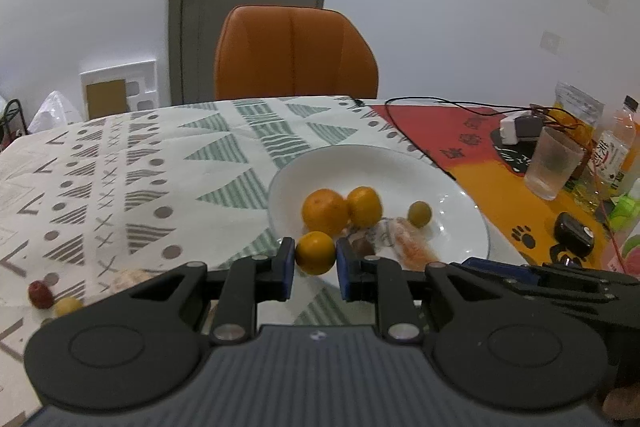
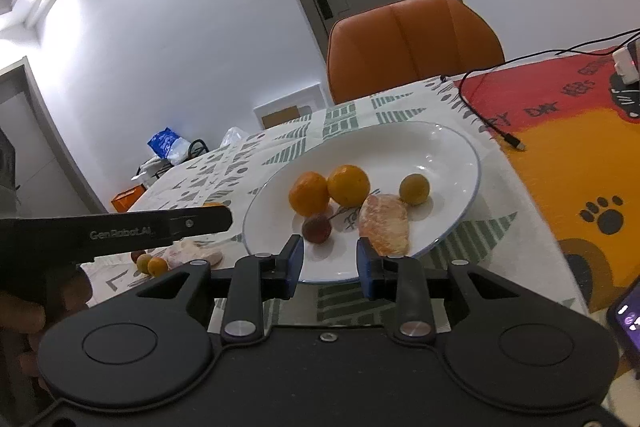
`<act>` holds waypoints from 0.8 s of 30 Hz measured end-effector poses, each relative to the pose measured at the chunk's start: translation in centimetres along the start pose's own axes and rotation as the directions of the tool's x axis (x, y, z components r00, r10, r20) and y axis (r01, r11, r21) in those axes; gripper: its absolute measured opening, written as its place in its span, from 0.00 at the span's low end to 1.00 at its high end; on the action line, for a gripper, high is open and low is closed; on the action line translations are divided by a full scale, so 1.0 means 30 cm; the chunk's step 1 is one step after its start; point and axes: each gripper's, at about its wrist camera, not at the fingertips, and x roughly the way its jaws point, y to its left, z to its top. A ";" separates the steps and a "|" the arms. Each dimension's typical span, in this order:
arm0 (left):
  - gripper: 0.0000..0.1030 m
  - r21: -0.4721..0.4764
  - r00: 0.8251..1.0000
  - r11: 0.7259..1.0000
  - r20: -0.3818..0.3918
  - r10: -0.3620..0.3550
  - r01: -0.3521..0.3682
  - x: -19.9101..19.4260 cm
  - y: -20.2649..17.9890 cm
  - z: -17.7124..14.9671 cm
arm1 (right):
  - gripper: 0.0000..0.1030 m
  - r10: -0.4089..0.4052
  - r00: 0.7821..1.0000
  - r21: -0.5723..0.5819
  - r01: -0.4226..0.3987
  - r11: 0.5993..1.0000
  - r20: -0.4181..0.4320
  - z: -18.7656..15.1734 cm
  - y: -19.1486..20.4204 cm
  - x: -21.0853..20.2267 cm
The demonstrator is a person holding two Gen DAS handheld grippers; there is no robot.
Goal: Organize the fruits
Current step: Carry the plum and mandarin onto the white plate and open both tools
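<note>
Left gripper (image 1: 315, 269) pinches a small round orange citrus fruit (image 1: 315, 253) between its blue pads, held at the near rim of the white ceramic plate (image 1: 400, 167). Right gripper (image 2: 330, 263) hangs over the plate's near edge, jaws parted, nothing between them. On the plate: two oranges (image 2: 326, 189), a green-yellow fruit (image 2: 414, 189), a peeled segment (image 2: 385, 227), a small reddish fruit (image 2: 316, 228).

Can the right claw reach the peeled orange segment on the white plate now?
Probably yes: the right claw is open and empty, and the peeled orange segment on the white plate lies just ahead, unblocked.
</note>
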 end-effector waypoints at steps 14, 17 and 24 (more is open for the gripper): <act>0.22 0.008 0.999 1.000 0.050 -0.017 0.016 0.001 -0.076 0.038 | 0.30 0.012 1.000 0.000 -0.012 1.000 0.003 -0.007 -0.009 -0.017; 0.23 0.008 0.999 1.000 0.042 -0.014 0.013 -0.007 -0.070 0.031 | 0.30 0.012 1.000 0.004 -0.012 1.000 -0.002 -0.010 -0.009 -0.016; 0.24 -0.037 0.999 0.999 0.024 0.033 -0.032 -0.037 -0.013 0.009 | 0.34 0.024 1.000 0.004 -0.024 1.000 -0.008 -0.016 0.008 -0.008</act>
